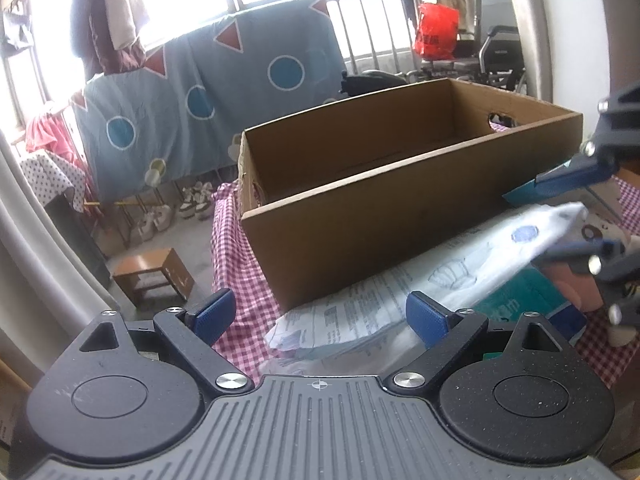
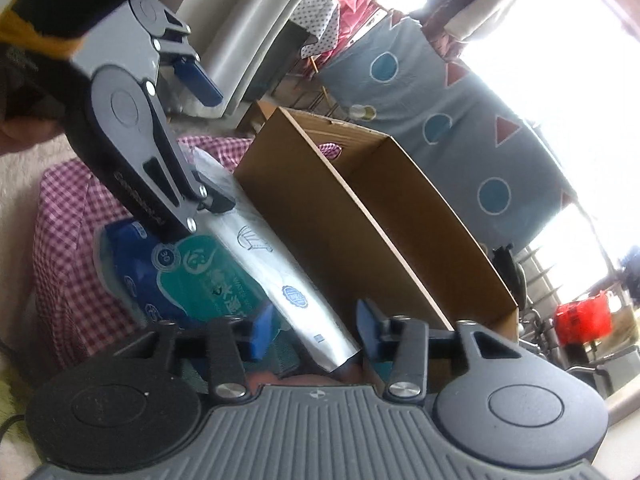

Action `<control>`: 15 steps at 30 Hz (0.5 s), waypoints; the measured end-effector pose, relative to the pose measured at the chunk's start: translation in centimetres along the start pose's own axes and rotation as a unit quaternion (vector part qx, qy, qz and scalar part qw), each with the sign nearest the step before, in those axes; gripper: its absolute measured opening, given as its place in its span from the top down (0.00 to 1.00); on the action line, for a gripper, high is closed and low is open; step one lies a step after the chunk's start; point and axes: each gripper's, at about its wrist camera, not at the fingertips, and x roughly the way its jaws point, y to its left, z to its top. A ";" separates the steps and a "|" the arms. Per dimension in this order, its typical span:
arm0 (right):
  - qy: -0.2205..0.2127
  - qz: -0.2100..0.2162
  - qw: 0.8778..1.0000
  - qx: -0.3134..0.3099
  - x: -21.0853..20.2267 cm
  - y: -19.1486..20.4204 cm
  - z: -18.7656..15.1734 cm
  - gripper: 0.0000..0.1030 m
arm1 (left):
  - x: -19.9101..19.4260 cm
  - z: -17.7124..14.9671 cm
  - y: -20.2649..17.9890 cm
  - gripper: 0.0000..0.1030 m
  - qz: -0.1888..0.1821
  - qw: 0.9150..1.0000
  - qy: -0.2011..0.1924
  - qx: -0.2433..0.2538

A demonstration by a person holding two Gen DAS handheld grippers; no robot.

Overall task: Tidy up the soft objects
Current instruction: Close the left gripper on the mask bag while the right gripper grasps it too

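Observation:
A long white printed soft packet (image 1: 400, 292) (image 2: 280, 264) lies on the pink checked cloth (image 1: 240, 248) along the front wall of an open, empty cardboard box (image 1: 360, 208) (image 2: 320, 208). Beside it lies a teal and blue wipes pack (image 2: 200, 280) (image 1: 516, 296). My left gripper (image 1: 319, 316) (image 2: 208, 138) stands wide open over the packet's near end, one pad on each side and apart from it. My right gripper (image 2: 315, 328) (image 1: 576, 212) is partly open astride the packet's other end; a gap shows beside its left pad.
A person's hand and dark sleeve (image 2: 24, 136) hold the left gripper. Beyond the table's left edge stands a low wooden stool (image 1: 156, 276) on the floor. A blue blanket (image 1: 240, 80) hangs behind the box; a red bag (image 1: 436, 32) and a wheelchair (image 1: 492, 52) are at the back right.

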 end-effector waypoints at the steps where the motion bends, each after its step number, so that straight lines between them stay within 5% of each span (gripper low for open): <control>1: 0.000 -0.001 1.000 -0.002 0.2 0.1 0.0 0.69 | -0.1 0.0 0.2 0.10 -0.001 1.000 0.000 -0.004; 10: -0.025 -0.018 0.997 0.068 1.3 -2.6 1.3 0.70 | -1.8 -0.2 3.8 0.06 -0.079 0.992 -0.031 -0.096; 15: -0.029 -0.011 0.994 0.103 2.6 -4.3 1.6 0.70 | -0.5 0.0 2.5 0.06 -0.056 0.997 -0.015 -0.042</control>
